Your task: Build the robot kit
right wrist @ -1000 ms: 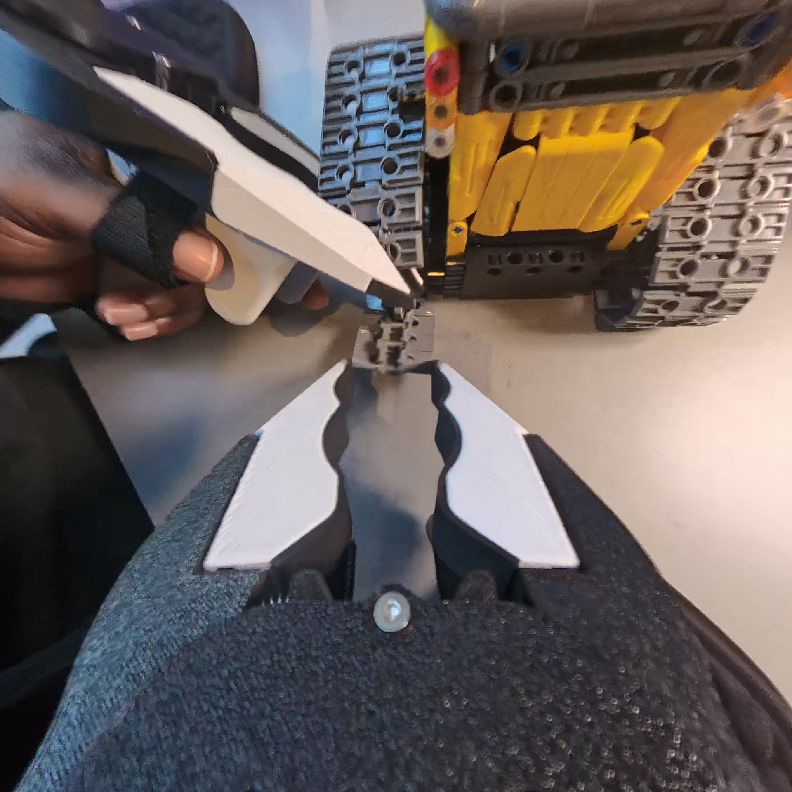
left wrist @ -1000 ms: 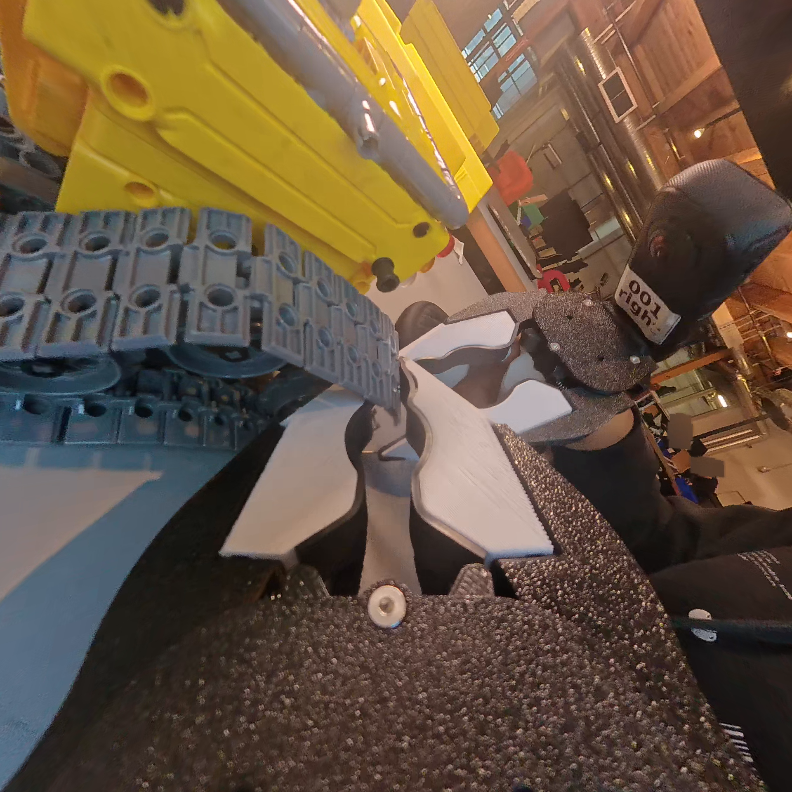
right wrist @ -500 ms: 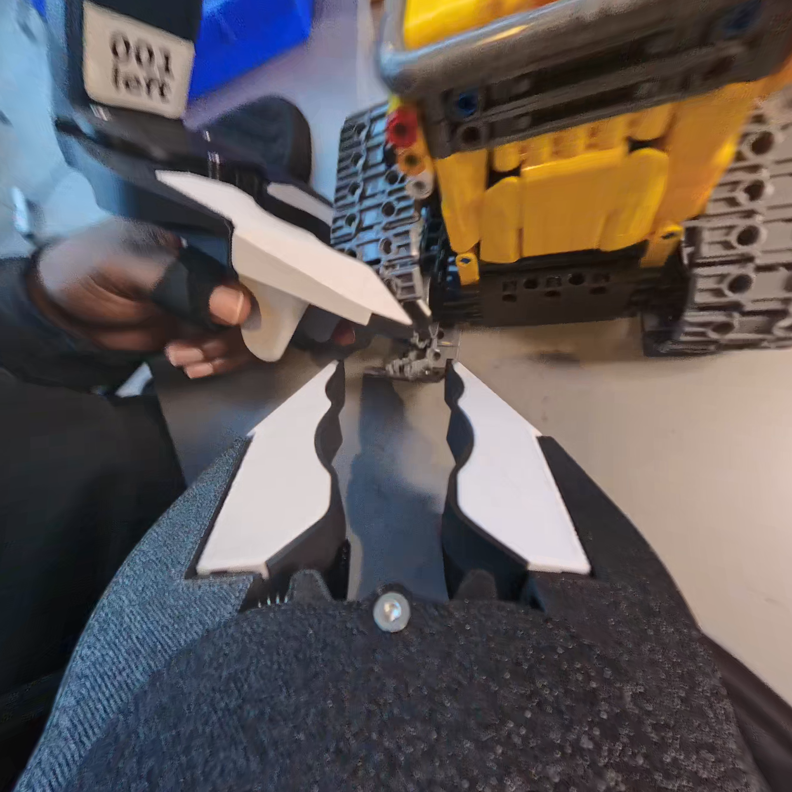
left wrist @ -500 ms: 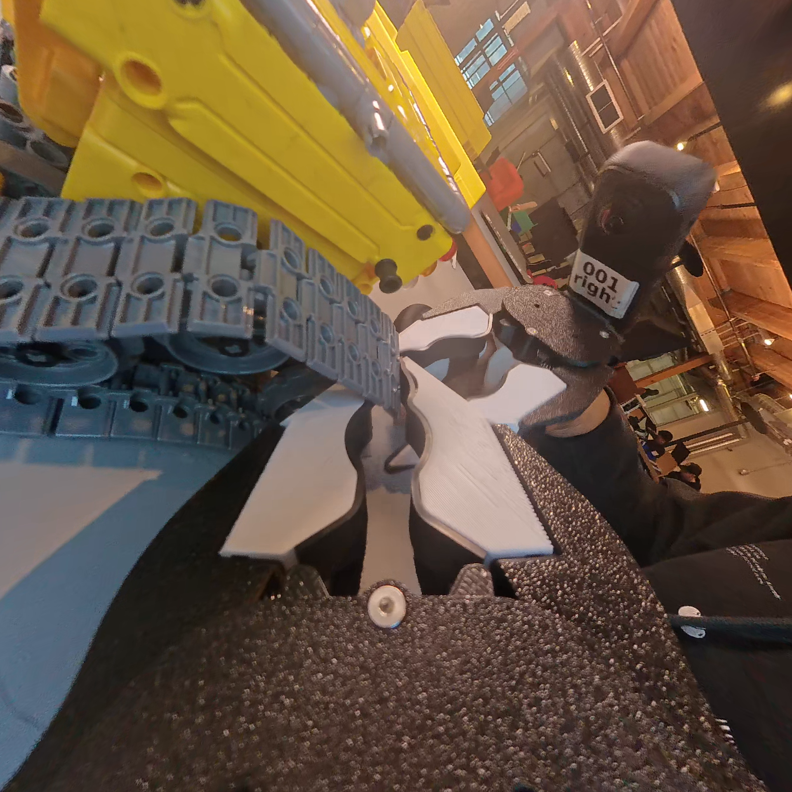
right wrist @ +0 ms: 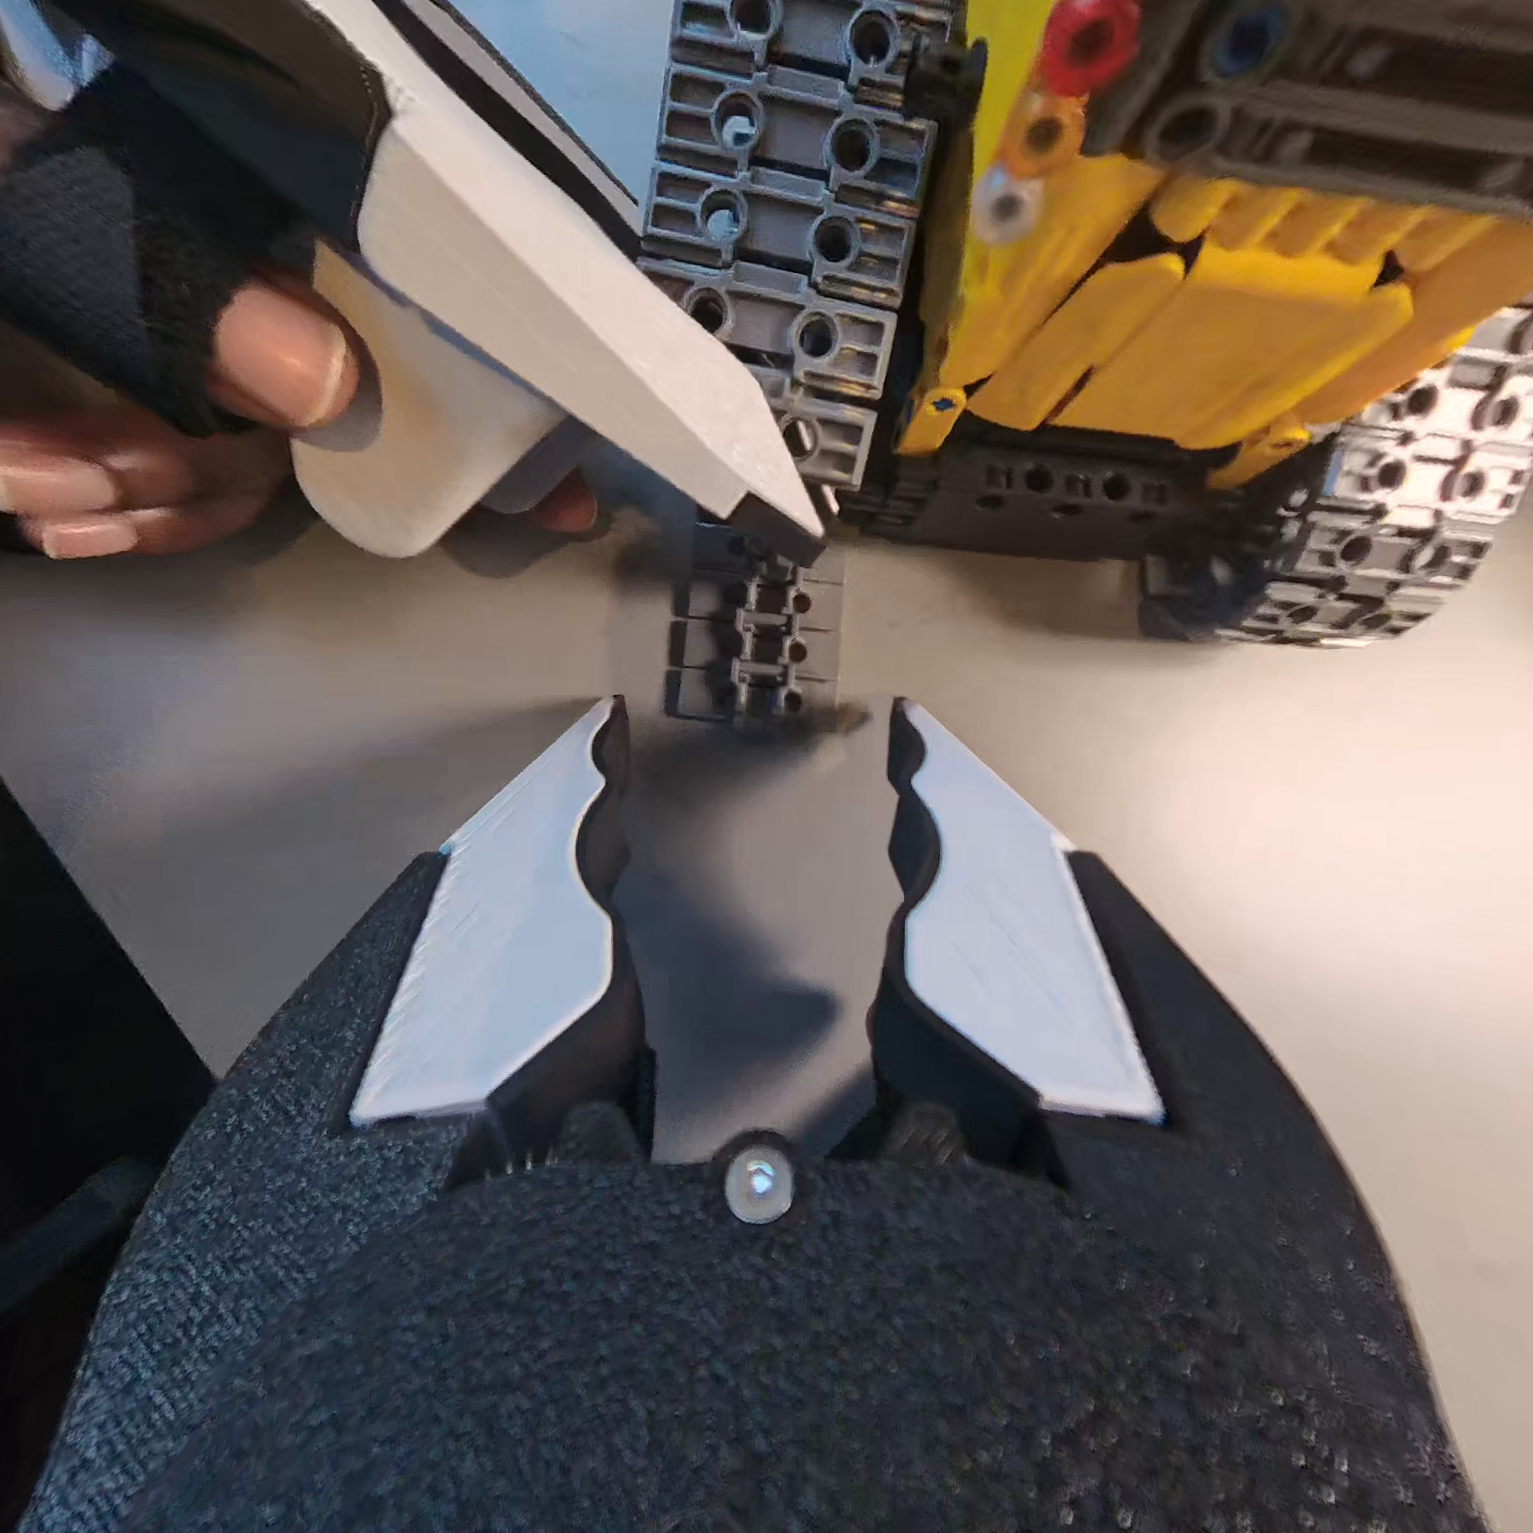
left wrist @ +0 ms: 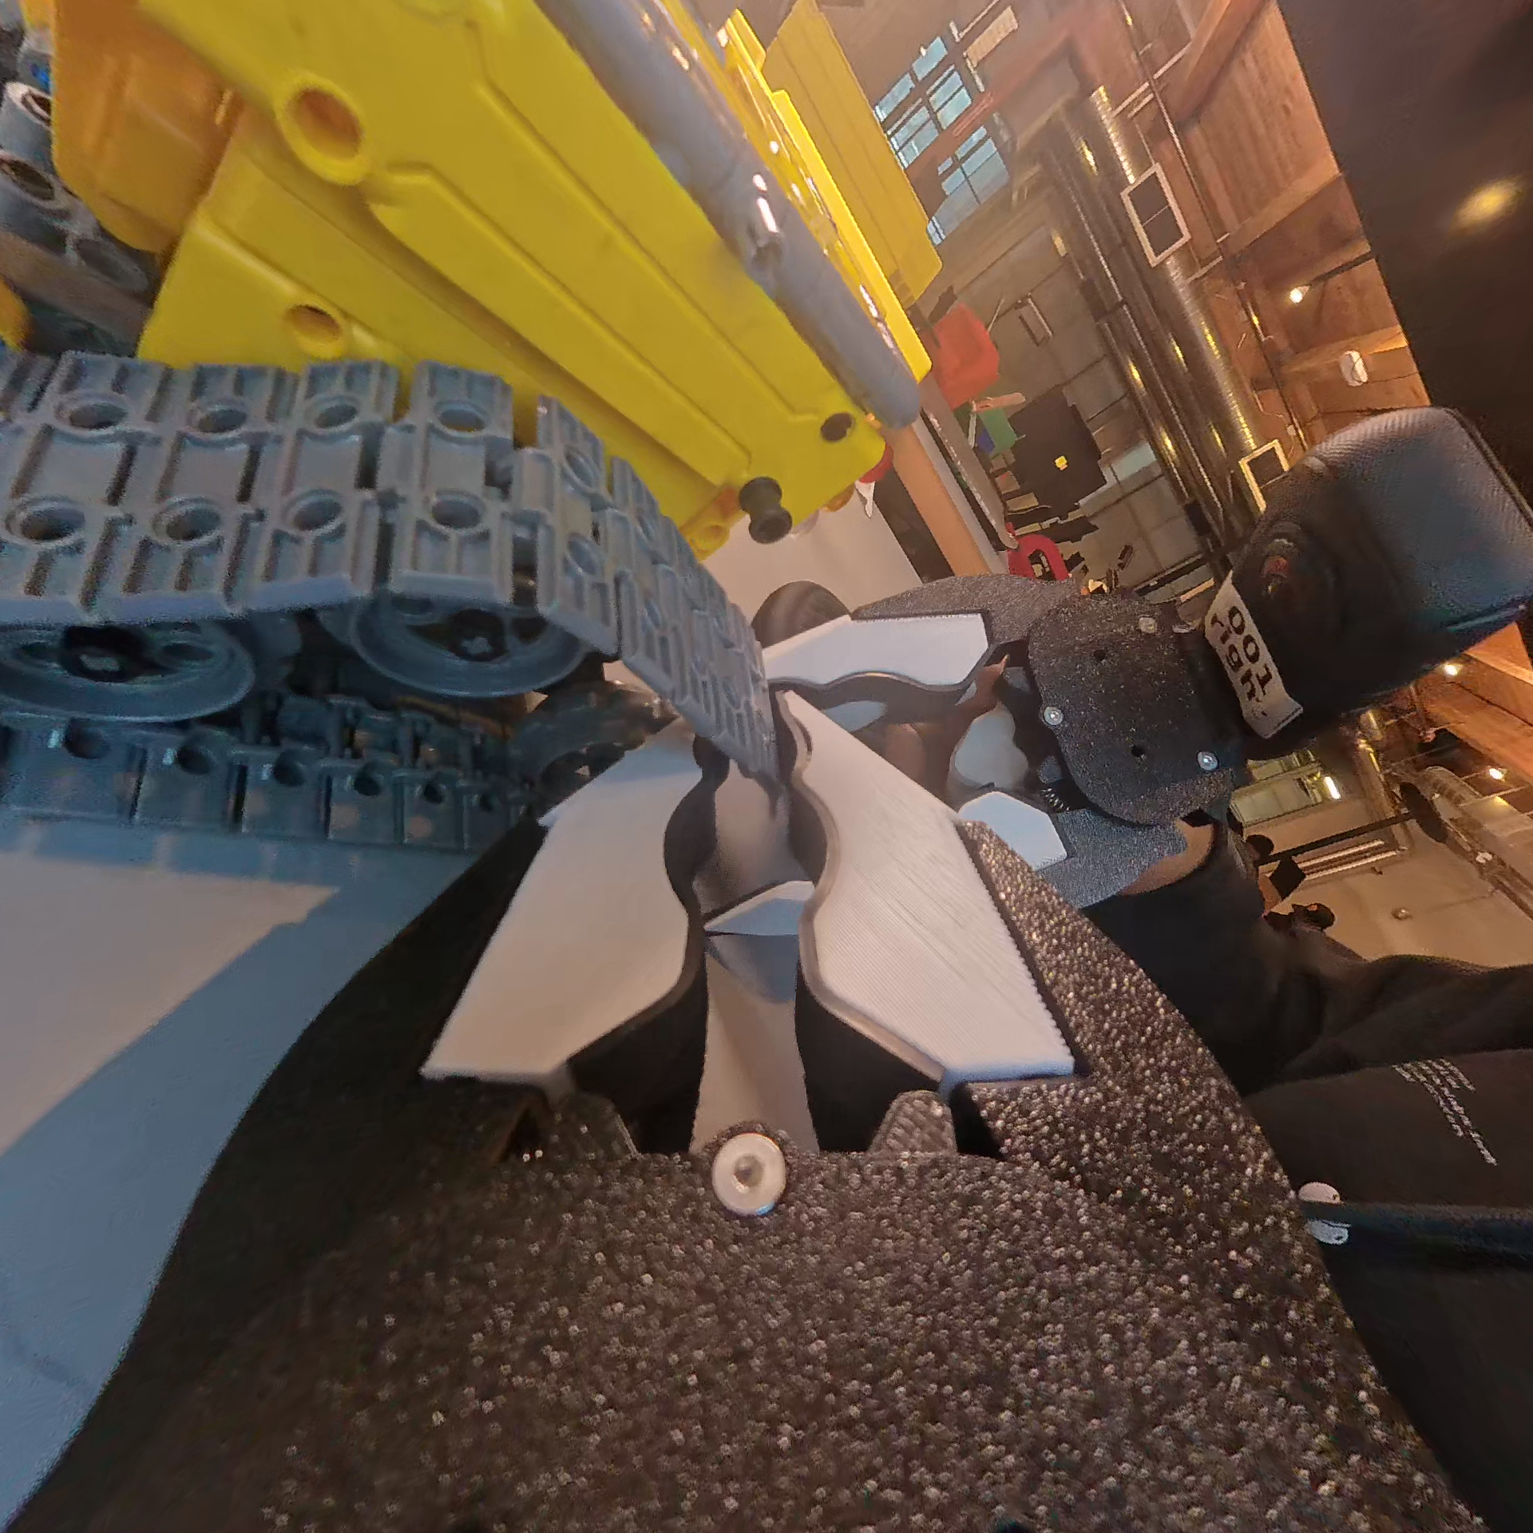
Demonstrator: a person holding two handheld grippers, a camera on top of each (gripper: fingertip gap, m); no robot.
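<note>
Grey track (left wrist: 730, 705) end pinched in left gripper (left wrist: 767, 771) fingers; right gripper (right wrist: 755, 713) has spread wider, closing on loose links.

White tongs (right wrist: 755, 713), black speckled housing, black sleeve (left wrist: 1228, 979)

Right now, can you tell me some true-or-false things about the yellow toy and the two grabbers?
1. The toy vehicle has a yellow body. True.
2. The right gripper has its jaws shut tight. False: they stand wide apart with nothing between them.
3. The left gripper pinches the loose end of the grey track. True.
4. The toy stands on grass. False: it stands on a plain pale table.
</note>
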